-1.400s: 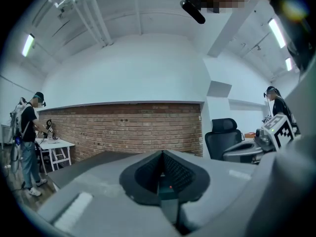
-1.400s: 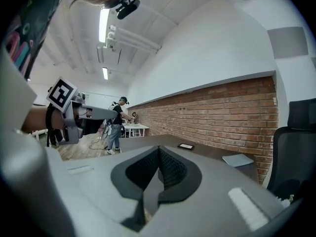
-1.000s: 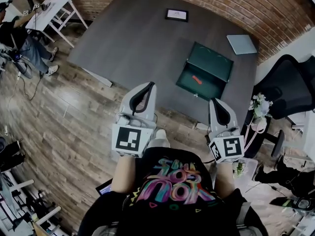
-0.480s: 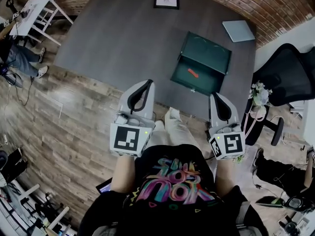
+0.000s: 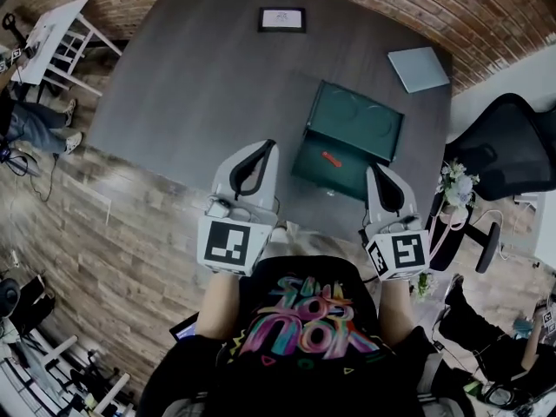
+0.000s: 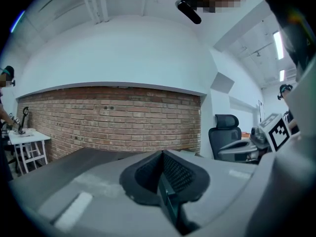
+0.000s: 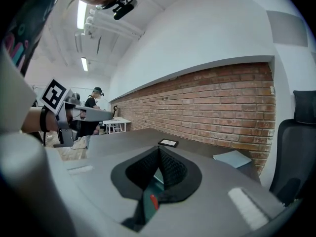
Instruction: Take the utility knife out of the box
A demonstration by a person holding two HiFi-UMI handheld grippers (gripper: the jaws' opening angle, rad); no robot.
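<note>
Head view: the left gripper and the right gripper are held out side by side over the near edge of a dark grey, matt table. Each is a smooth pale grey shell with black ribbed pads and a cube of square markers at its rear. Both sets of jaws are pressed together at the tips and nothing is between them. Ahead of the grippers, nearer the right one and just past its tips, the green box stands open, shallow and rectangular, its lid tipped away. The utility knife, a small orange-red bar, lies flat in the box's near half, untouched by either gripper. Farther ahead of the right gripper lies a thin pale blue pad. Far ahead of the left gripper is a dark-framed card.

Left gripper view: the left gripper's black mesh-textured pads meet along one seam, closed on nothing. Beyond them are the table top and a red brick wall. To the right stands a black office chair.

Right gripper view: the right gripper's pads meet the same way, closed and empty. In the gap below the pads show a strip of the green box and the knife's red tip.
</note>
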